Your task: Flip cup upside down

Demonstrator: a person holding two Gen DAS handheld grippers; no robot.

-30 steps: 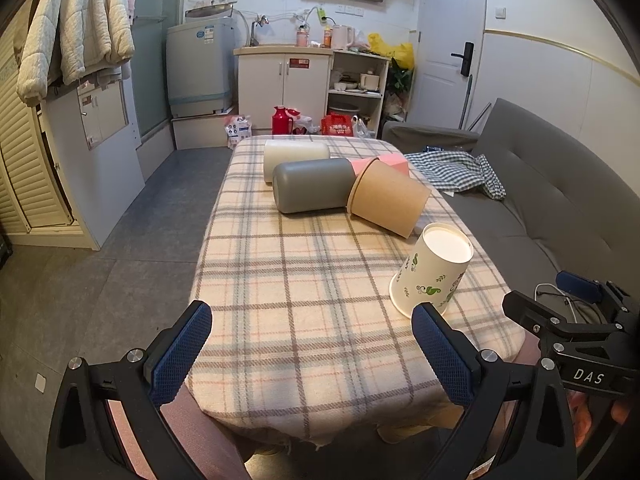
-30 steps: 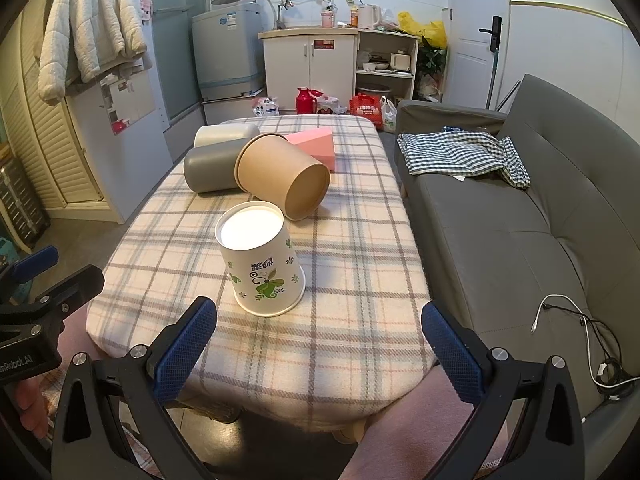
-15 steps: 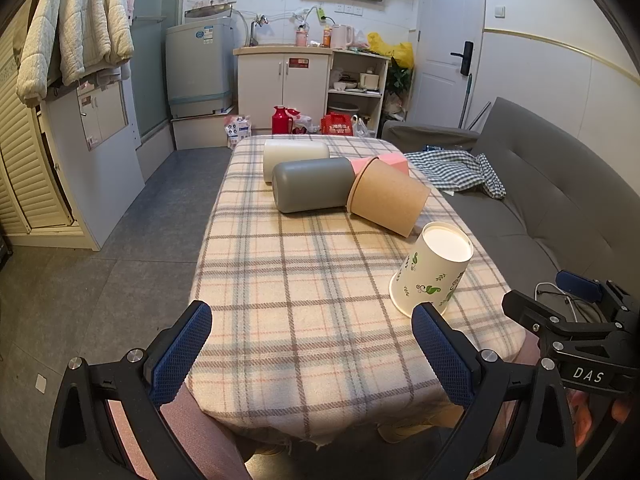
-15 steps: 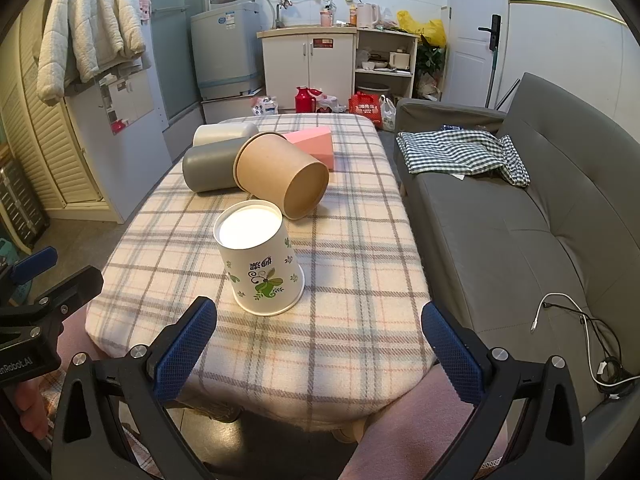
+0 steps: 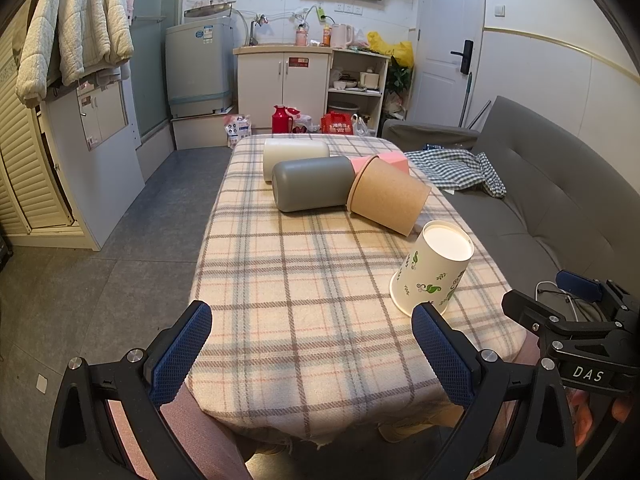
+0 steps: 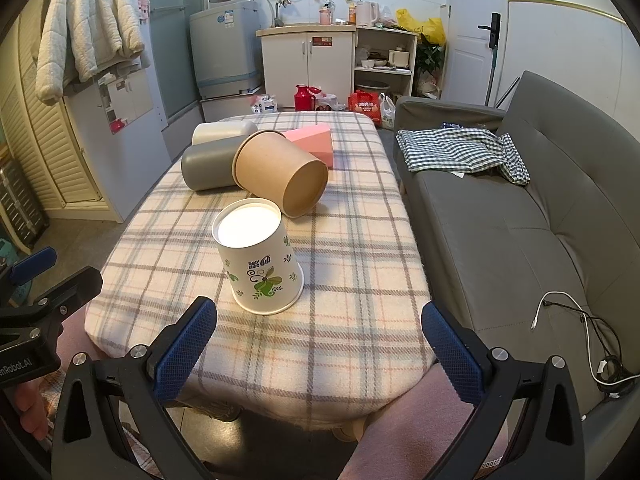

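Observation:
A white paper cup with green leaf print stands upside down, base up, on the plaid-covered table near its front right part. My left gripper is open and empty, held back at the table's near edge, left of the cup. My right gripper is open and empty, just in front of the cup and a little to its right. Neither gripper touches the cup.
A brown paper bowl, a grey cylinder, a cream cylinder and a pink box lie at the table's far half. A grey sofa with checked cloth runs along the right.

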